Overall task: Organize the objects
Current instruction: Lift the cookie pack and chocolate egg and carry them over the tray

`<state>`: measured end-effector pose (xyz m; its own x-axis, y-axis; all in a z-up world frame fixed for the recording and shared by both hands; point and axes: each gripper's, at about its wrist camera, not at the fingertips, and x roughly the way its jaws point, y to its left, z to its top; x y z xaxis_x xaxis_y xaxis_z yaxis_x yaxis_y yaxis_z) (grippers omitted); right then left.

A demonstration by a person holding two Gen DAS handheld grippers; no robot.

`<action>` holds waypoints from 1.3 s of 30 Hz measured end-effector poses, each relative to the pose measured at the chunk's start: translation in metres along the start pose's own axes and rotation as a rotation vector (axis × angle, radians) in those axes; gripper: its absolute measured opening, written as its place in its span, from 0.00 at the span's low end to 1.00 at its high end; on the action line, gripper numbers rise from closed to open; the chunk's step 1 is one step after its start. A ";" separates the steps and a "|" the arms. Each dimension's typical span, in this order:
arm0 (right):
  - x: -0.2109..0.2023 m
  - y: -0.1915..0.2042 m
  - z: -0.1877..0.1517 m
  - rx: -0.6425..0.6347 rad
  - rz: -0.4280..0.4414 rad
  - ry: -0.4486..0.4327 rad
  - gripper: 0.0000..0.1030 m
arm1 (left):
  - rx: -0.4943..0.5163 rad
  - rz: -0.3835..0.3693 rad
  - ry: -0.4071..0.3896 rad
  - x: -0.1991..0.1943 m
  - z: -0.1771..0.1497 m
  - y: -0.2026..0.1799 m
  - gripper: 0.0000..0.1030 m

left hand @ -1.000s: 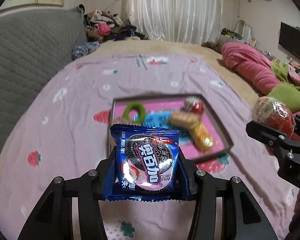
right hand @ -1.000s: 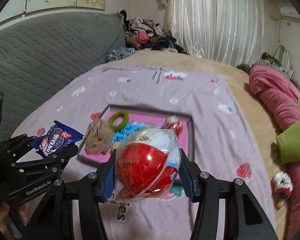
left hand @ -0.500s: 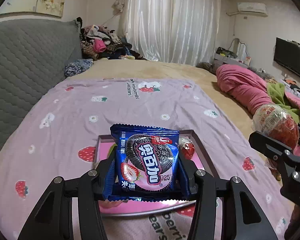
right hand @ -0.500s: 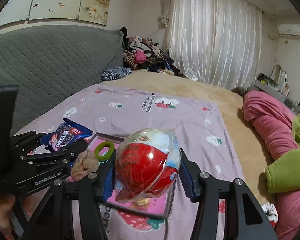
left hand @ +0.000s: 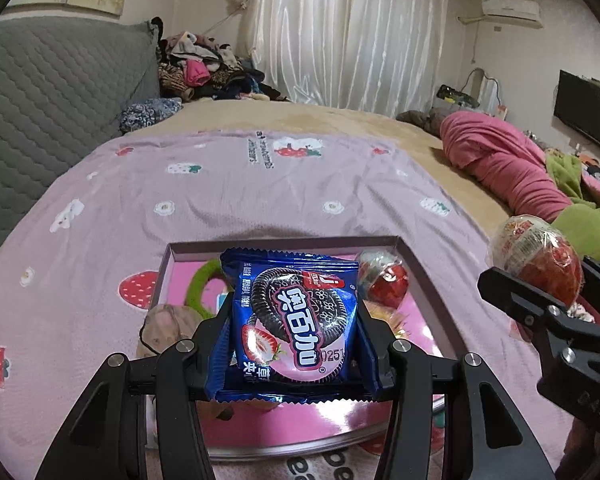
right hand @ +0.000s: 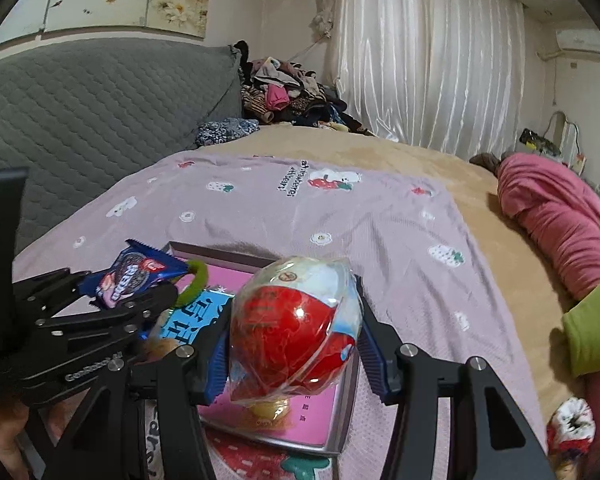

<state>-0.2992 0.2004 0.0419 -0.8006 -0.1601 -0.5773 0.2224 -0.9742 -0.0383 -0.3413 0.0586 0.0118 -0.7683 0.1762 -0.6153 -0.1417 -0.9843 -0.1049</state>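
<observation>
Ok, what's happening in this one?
A person is tidying snacks on a bed with a pair of tongs in each hand. The left tongs grip a blue cookie packet; the right tongs grip a wrapped red egg. Both hover over a pink tray already holding another red egg and a green ring.

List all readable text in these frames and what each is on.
"奥百加" and "0251": blue cookie packet held in the left gripper.
"GenRobot.AI": side of the left gripper, seen from the right wrist view.
"strawberries": purple strawberry blanket, partly legible.
Blue card in the pink tray: large Chinese characters, not readable.
Wrapped red egg toy in the right gripper: print too small to read.
</observation>
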 end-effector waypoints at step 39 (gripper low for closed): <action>0.082 -0.026 -0.053 0.015 -0.041 0.171 0.54 | 0.064 -0.013 0.163 0.081 -0.037 -0.011 0.52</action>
<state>-0.3412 0.2209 -0.0480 -0.7026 -0.0917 -0.7057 0.1821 -0.9818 -0.0537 -0.3790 0.0833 -0.0654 -0.6554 0.1804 -0.7334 -0.1942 -0.9787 -0.0672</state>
